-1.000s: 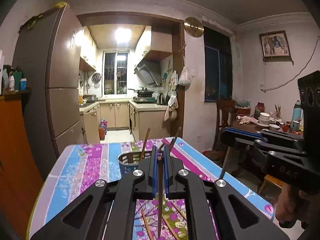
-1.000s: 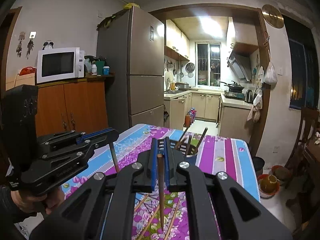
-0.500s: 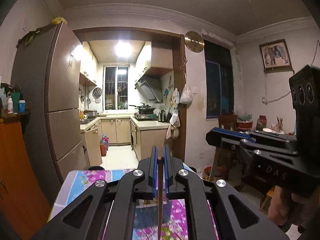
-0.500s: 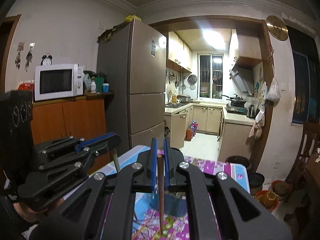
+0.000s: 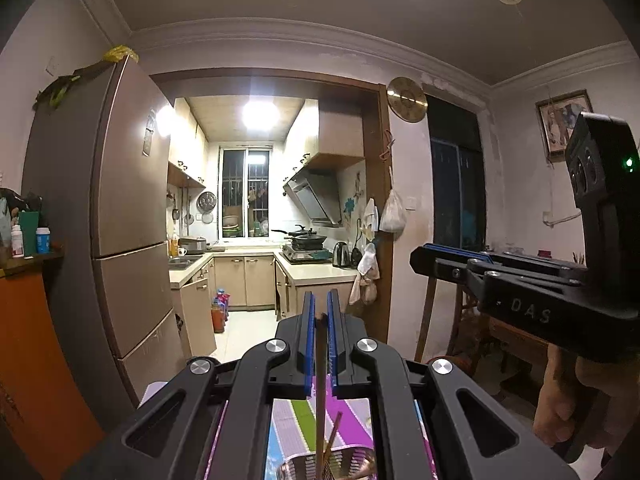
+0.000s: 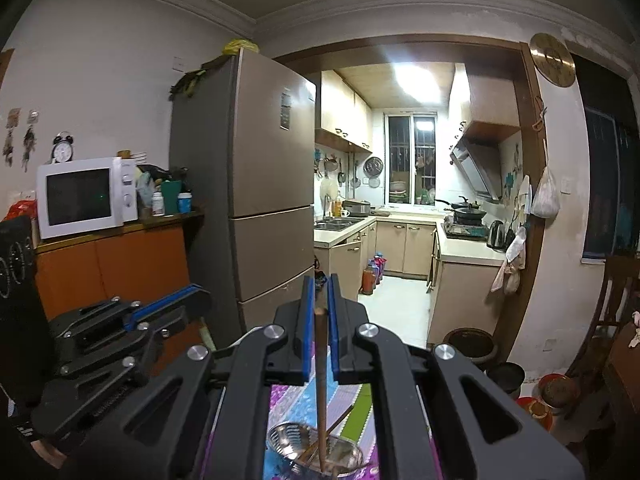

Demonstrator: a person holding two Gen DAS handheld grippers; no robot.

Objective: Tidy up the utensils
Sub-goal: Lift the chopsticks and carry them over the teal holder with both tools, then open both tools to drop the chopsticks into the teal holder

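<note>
Both claws were busy here, each one pinching a single chopstick and hanging it over the metal holder. The left claw [image 5: 319, 322] had its blue pads squeezed onto a wooden chopstick [image 5: 320, 392] that ran straight down toward the holder [image 5: 352, 465], whose rim only just peeked in at the bottom of that view. The right claw [image 6: 319, 312] was doing the same thing with its own chopstick [image 6: 320, 388], and there the lower tip looked like it was already inside the holder [image 6: 288, 438].

So my read: this was the drop-in step. Both sticks were upright over the holder and not let go yet. Next move probably called for easing each stick a bit lower and then spreading the pads so it slid in, while keeping the two claws from bumping since they were close side by side. There were already a couple of sticks leaning in the holder, so the new ones had to slot past those.

View differences: the right wrist camera gave a much better look at the holder, with most of the rim and the slanted sticks inside, sitting on the striped tabletop [image 6: 288, 400]. The left one cut the holder off but showed the person's right hand [image 5: 560, 412] on its handle, which the other view didn't. The right view showed the left tool from the side, but I couldn't see the hand on it clearly.
</note>
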